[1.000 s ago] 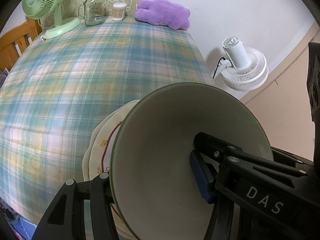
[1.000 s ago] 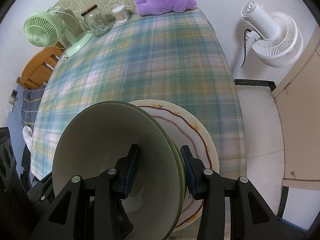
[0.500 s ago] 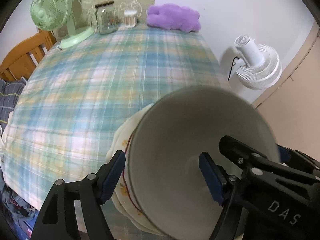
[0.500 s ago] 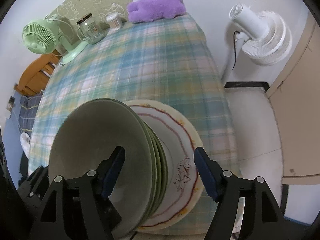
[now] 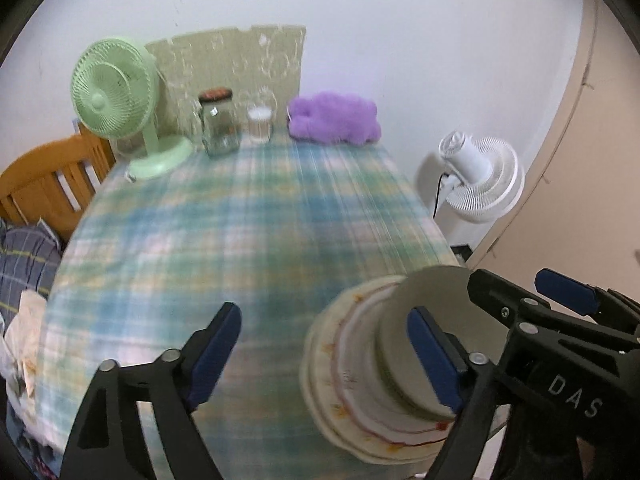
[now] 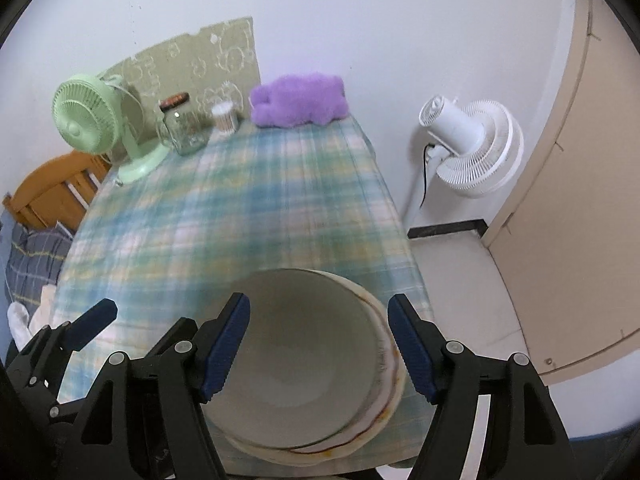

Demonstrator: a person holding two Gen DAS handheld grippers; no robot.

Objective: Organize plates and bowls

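Note:
A stack of pale green bowls (image 6: 312,340) sits nested on several cream plates with red rims (image 6: 390,384), at the near right corner of the plaid tablecloth (image 5: 240,220). In the left wrist view the bowls (image 5: 432,288) stand on the plates (image 5: 344,360). My left gripper (image 5: 324,354) hovers above and left of the stack. Its jaws are still opening, and its pads touch nothing. My right gripper (image 6: 318,348) hangs open over the bowls, its pads clear of the rim on both sides.
Along the table's far edge stand a green desk fan (image 5: 116,88), a glass jar (image 5: 218,124), a small clear container (image 5: 260,120) and a purple plush (image 5: 332,120). A white floor fan (image 5: 476,176) is right of the table, a wooden chair (image 5: 40,184) left.
Both grippers let go of the top bowl's rim, opened wide and rose back from the stack. The bowl now rests nested on the other bowls.

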